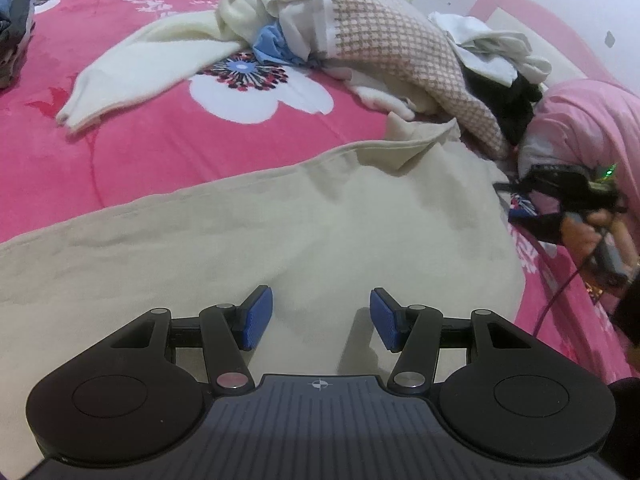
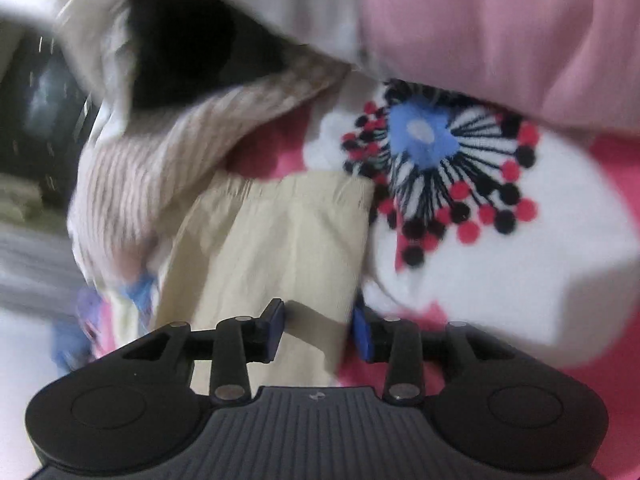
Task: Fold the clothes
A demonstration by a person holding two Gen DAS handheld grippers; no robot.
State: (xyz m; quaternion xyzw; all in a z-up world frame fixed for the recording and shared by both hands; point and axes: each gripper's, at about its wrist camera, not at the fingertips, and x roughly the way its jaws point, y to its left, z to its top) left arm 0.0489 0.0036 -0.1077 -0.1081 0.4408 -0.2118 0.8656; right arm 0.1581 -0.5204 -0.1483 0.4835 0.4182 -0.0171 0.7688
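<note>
A soft, fleecy beige garment [image 1: 256, 216] lies spread flat across the near part of the bed, its far corner rumpled. Beyond it a heap of laundry: a cream knit [image 1: 152, 64], a checked tan-and-white woven piece [image 1: 392, 48], blue, white and black scraps. The plush pink blanket [image 1: 160, 144] carries big white flowers. The left tool [image 1: 321, 318] hovers over the beige cloth, blue pads spread, gripping nothing. The right tool [image 2: 319, 332], in a blurred view, has its pads apart either side of a cream fabric strip [image 2: 280, 240], not pressing it.
</note>
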